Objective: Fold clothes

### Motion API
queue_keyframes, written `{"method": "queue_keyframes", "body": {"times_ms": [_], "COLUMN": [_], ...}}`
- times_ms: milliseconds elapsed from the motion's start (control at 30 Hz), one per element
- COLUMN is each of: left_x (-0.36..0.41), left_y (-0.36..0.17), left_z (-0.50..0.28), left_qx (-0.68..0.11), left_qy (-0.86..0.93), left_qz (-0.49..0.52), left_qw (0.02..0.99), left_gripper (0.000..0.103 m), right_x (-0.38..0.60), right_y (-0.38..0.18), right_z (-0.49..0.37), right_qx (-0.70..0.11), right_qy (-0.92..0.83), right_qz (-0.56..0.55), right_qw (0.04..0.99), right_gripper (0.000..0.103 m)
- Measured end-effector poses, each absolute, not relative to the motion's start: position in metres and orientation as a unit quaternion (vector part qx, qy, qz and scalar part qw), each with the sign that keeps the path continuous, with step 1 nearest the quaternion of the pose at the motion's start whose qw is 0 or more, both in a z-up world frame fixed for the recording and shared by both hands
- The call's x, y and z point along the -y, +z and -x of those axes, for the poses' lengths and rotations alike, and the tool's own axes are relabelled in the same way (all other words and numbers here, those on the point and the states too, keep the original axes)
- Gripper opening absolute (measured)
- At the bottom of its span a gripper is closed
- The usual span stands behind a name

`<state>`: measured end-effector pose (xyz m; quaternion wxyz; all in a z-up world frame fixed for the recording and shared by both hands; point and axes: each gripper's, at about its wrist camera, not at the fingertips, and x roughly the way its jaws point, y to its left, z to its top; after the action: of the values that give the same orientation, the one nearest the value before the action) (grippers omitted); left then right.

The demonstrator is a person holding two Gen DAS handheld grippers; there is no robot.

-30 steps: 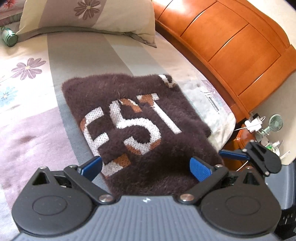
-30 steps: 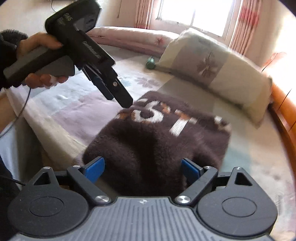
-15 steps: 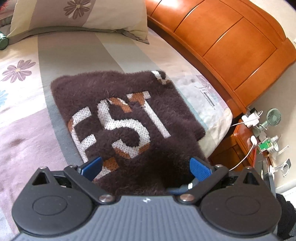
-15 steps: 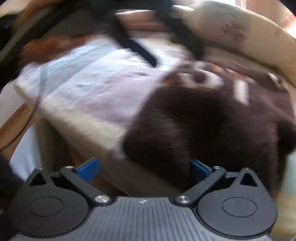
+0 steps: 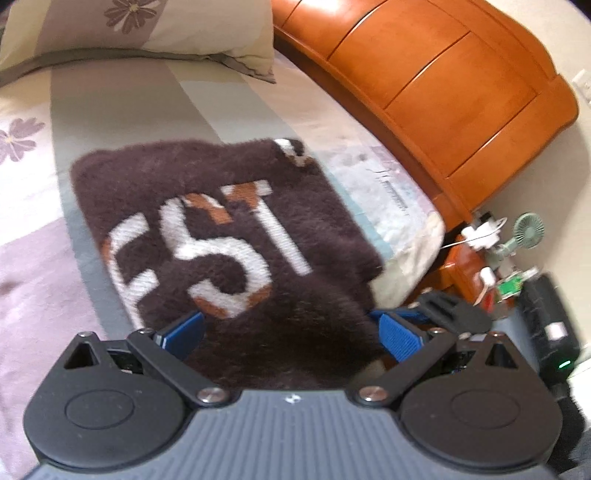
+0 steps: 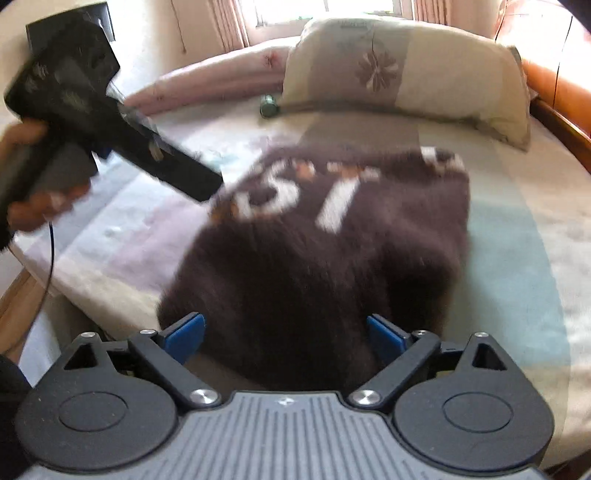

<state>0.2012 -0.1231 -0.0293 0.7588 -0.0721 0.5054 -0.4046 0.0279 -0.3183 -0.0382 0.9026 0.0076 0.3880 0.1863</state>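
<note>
A folded dark brown fuzzy sweater with white and orange letters lies flat on the bed. My left gripper hovers open over the sweater's near end, its blue pads clear of the fabric. From the right wrist view, the sweater fills the middle. My right gripper is at its near edge with jaws wide and closing; fabric shows between the pads, which do not press on it. A hand holds the left gripper at the upper left of that view.
A flowered pillow lies beyond the sweater. The orange wooden headboard runs along the right. A nightstand with a small fan and cables stands past the bed corner. A green bottle rests by the pillow.
The right gripper swung sideways, then dropped lower toward the sweater's near edge. Its fingers now show again beside the left gripper's right pad. The sweater has not moved.
</note>
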Motion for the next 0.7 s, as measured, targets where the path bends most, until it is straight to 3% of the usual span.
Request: {"method": "queue_keyframes", "body": {"times_ms": [200,500,700], "left_x": [0.159,0.203,0.195], "left_y": [-0.031,-0.083,-0.050], "left_z": [-0.207,-0.223,-0.218], "left_qx": [-0.519,-0.576,-0.554], "left_qy": [-0.455,-0.447,-0.456], "left_qz": [0.100,0.124,0.108], "left_qw": [0.717,0.673,0.688], "left_gripper": [0.100,0.101,0.101], "right_x": [0.324,0.336,0.307], "right_y": [-0.047,-0.024,0.000], "right_z": [-0.022,-0.001,-0.001], "right_qx": [-0.395,-0.361,-0.314], "right_qy": [0.165,0.150,0.207], "right_qz": [-0.018,-0.044,-0.014], "right_qw": [0.903,0.919,0.926], "right_gripper": [0.100,0.100,0.100]}}
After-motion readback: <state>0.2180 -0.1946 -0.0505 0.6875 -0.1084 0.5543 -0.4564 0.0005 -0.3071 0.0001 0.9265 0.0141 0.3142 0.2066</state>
